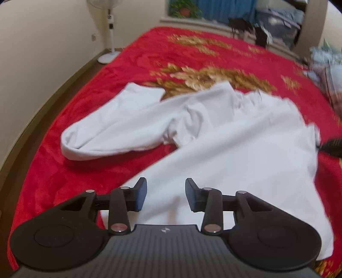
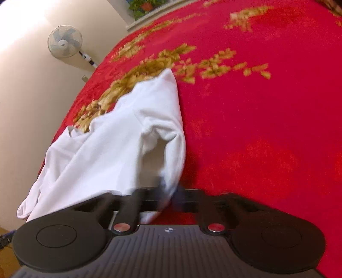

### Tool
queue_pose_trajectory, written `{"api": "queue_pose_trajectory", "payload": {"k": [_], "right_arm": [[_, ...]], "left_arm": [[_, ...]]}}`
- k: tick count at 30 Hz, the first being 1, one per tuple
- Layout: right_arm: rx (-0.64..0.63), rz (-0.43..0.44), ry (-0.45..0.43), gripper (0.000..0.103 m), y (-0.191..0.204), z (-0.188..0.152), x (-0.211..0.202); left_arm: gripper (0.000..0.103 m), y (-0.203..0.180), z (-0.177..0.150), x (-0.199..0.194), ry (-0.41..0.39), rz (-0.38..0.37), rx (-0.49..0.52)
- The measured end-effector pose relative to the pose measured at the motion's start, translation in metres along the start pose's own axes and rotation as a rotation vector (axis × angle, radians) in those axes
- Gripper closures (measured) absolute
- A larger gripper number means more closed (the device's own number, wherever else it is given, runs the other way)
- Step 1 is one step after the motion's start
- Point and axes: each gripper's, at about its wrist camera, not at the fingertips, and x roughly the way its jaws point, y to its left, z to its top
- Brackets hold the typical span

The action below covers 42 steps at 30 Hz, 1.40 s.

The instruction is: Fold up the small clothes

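White cotton fills most of what I see: the small white garment [image 1: 224, 136] lies spread on the red bed cover [image 1: 70, 171], its body running from under my left tongs [image 1: 166, 193] toward the far right, one sleeve [image 1: 111, 128] folded out to the left with its rounded end nearest the bed's edge. My left tongs hang above the near hem, their blue pads [image 1: 142, 195] spread apart with nothing between them, only cloth showing through the gap. In the right wrist view the garment [image 2: 111, 149] is bunched and lifted at its near edge, and my right tongs [image 2: 168, 196] are pressed together on that edge, a fold of white cloth pinched where the blurred fingers meet. Gold leaf patterns [image 1: 205, 77] cross the red cover beyond the collar. Off the bed's left side a white standing fan [image 2: 65, 41] stands against the cream wall, and a potted plant [image 1: 183, 9] sits on the sill past the bed's far end.
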Motion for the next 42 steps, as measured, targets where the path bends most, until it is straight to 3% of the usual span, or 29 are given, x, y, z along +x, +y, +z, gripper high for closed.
{"api": "queue_pose_trajectory", "payload": {"k": [2, 6, 10, 12, 13, 15, 18, 20, 23, 27, 28, 30, 31, 33, 36, 40, 42], "right_arm": [[-0.063, -0.010, -0.066, 0.099, 0.007, 0.016, -0.016], [-0.283, -0.136, -0.209, 0.099, 0.030, 0.085, -0.064], [-0.632, -0.303, -0.312, 0.099, 0.072, 0.129, -0.087], [-0.783, -0.406, -0.310, 0.090, 0.084, 0.131, -0.078], [-0.781, -0.426, -0.293, 0.080, 0.081, 0.132, -0.074], [-0.652, -0.369, -0.274, 0.073, 0.062, 0.130, -0.076], [-0.301, -0.237, -0.169, 0.069, 0.006, 0.107, -0.074], [-0.116, -0.196, -0.093, 0.068, -0.025, 0.078, -0.065], [0.013, -0.140, -0.035, 0.066, -0.043, 0.038, -0.050], [0.139, -0.039, -0.083, 0.057, -0.039, 0.016, -0.038], [0.145, -0.039, -0.079, 0.058, -0.037, 0.014, -0.032], [0.104, -0.078, -0.044, 0.088, -0.024, 0.010, -0.023], [0.074, -0.093, -0.031, 0.097, -0.020, 0.010, -0.023], [-0.013, -0.109, -0.010, 0.097, -0.015, 0.028, -0.036], [-0.207, -0.249, -0.042, 0.097, -0.014, 0.075, -0.077], [-0.621, -0.633, -0.109, 0.096, -0.020, 0.147, -0.137], [-0.675, -0.761, -0.089, 0.086, -0.037, 0.169, -0.150]], "left_arm": [[0.059, -0.005, 0.001, 0.013, 0.002, -0.006, 0.020], [0.059, -0.008, 0.005, 0.014, -0.021, -0.044, 0.029], [0.059, -0.008, 0.012, 0.010, -0.037, -0.073, 0.011], [0.059, -0.008, 0.015, 0.010, -0.034, -0.085, 0.009], [0.059, -0.008, 0.016, 0.009, -0.033, -0.093, 0.011], [0.059, -0.009, 0.016, 0.008, -0.036, -0.105, 0.022], [0.059, -0.009, 0.015, 0.008, -0.035, -0.108, 0.036], [0.059, -0.007, 0.015, 0.010, -0.030, -0.107, 0.028], [0.059, -0.001, 0.018, 0.011, -0.029, -0.116, 0.003], [0.059, -0.004, 0.020, 0.010, -0.030, -0.124, -0.003], [0.059, -0.006, 0.020, 0.010, -0.032, -0.125, 0.003], [0.059, -0.009, 0.020, 0.011, -0.034, -0.128, 0.012], [0.059, -0.010, 0.021, 0.011, -0.034, -0.131, 0.016], [0.059, -0.010, 0.021, 0.011, -0.037, -0.133, 0.024], [0.059, -0.008, 0.022, 0.009, -0.046, -0.134, 0.021], [0.059, -0.004, 0.025, 0.011, -0.044, -0.135, 0.008], [0.059, -0.005, 0.027, 0.012, -0.041, -0.141, 0.007]]}}
